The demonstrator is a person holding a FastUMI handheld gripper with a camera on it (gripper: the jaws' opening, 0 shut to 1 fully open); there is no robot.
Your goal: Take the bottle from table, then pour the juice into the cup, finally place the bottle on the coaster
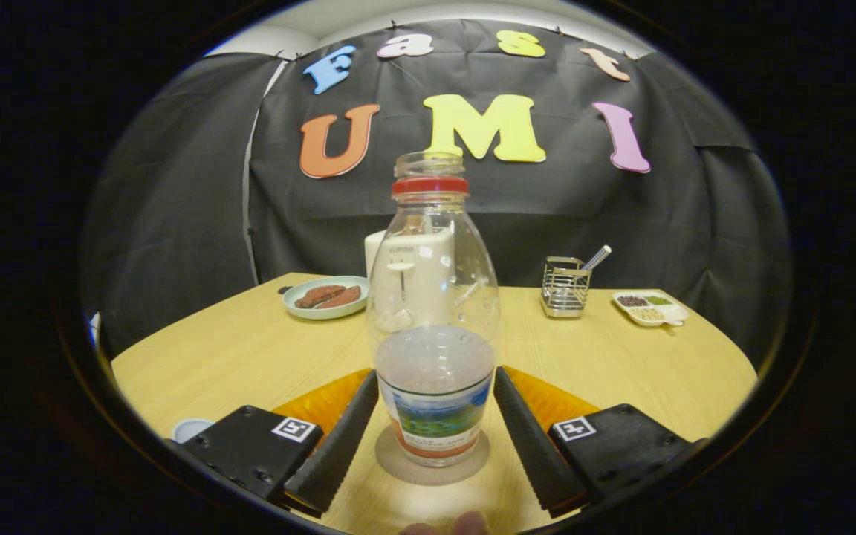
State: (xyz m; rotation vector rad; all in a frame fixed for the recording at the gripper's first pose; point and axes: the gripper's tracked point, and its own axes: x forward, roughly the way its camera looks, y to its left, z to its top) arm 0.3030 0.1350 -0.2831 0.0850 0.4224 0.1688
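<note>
We see the bottle (434, 319) standing upright on the coaster (432, 462) on the bench (621, 364), between our tool's (435, 416) spread fingers, which flank it without clearly pressing.

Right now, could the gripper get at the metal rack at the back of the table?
Probably not directly. The bottle stands on the coaster between the open gripper's fingers, so it blocks a straight push forward. The metal rack sits well beyond, off to one side; backing off and going around looks necessary.

Wooden table (264, 349) with coaster (398, 464), plate (324, 297)
</note>
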